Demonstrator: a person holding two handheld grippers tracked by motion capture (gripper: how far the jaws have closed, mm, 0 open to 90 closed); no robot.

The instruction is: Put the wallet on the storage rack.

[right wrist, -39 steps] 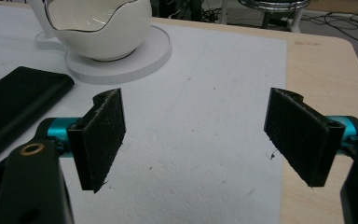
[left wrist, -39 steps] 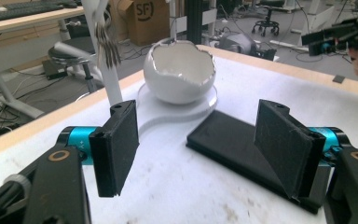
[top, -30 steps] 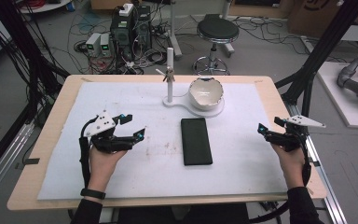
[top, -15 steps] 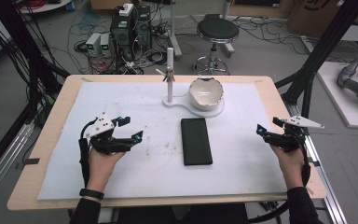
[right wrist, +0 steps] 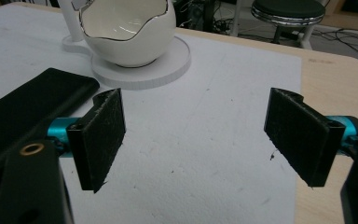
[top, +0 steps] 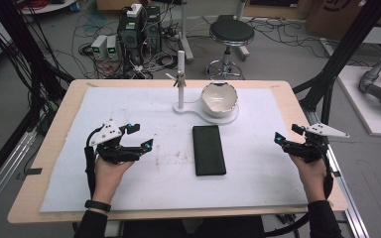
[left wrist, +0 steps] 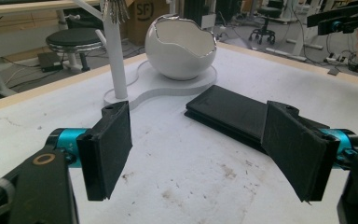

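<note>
A flat black case [top: 209, 149] lies mid-table on the white mat. Behind it, a white cracked-egg bowl [top: 219, 98] sits on a white stand base [top: 194, 111] with an upright post [top: 180, 79]. My left gripper [top: 141, 136] is open, low over the mat to the left of the case. In the left gripper view, the left gripper [left wrist: 200, 149] holds nothing, and the case [left wrist: 233, 114] and bowl [left wrist: 179, 46] lie beyond it. My right gripper [top: 287, 135] is open near the mat's right edge. In the right gripper view, the right gripper [right wrist: 196, 135] holds nothing, with the case [right wrist: 28, 112] to the left and the bowl [right wrist: 126, 30] ahead.
The wooden table edge [top: 310, 124] runs just right of the right hand. A black stool [top: 231, 32], cables and electronics boxes [top: 139, 27] stand on the floor behind the table. Black frame posts [top: 347, 54] rise at both sides. Bare mat [top: 168, 163] lies between the left gripper and the case.
</note>
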